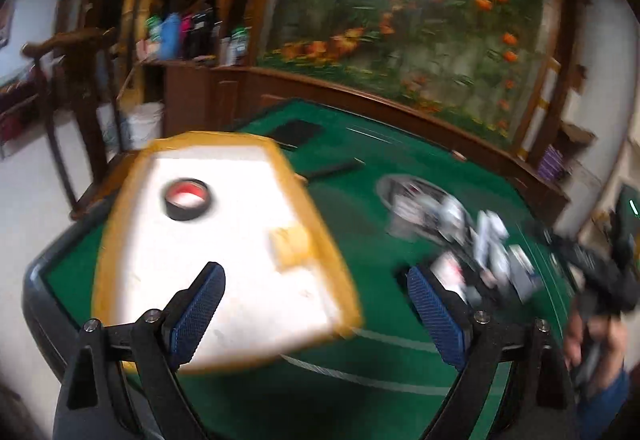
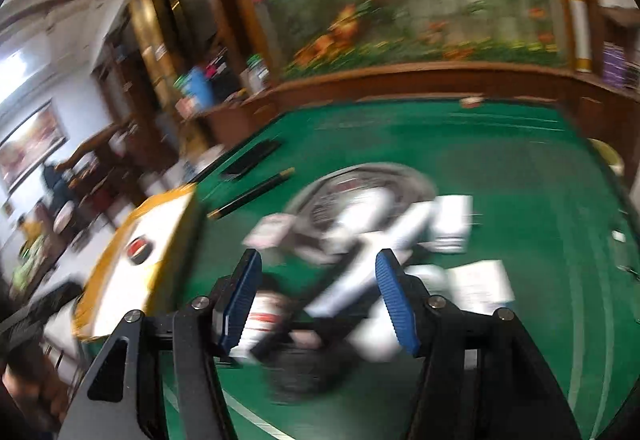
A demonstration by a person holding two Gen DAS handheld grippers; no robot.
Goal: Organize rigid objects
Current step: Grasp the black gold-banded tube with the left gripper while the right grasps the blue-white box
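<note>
A white foam tray with yellow taped edges [image 1: 240,260] lies on the left of the green table, and a black tape roll with a red core [image 1: 187,201] rests in it. My left gripper [image 1: 314,268] hovers open over the tray's near right corner with nothing between its pads. To the right is a blurred pile of white and black items [image 1: 472,240] beside a round metal dish [image 1: 394,187]. My right gripper [image 2: 316,260] stands open above that pile [image 2: 360,240]; the blurred things lie below it, not gripped. The tray [image 2: 160,240] shows on its left.
A black stick [image 2: 252,195] and a flat black slab [image 2: 252,159] lie farther back on the green felt [image 2: 500,159]. A wooden cabinet rail [image 1: 360,91] and a flower mural bound the far side. A hand holding the right gripper [image 1: 600,272] shows at the right edge.
</note>
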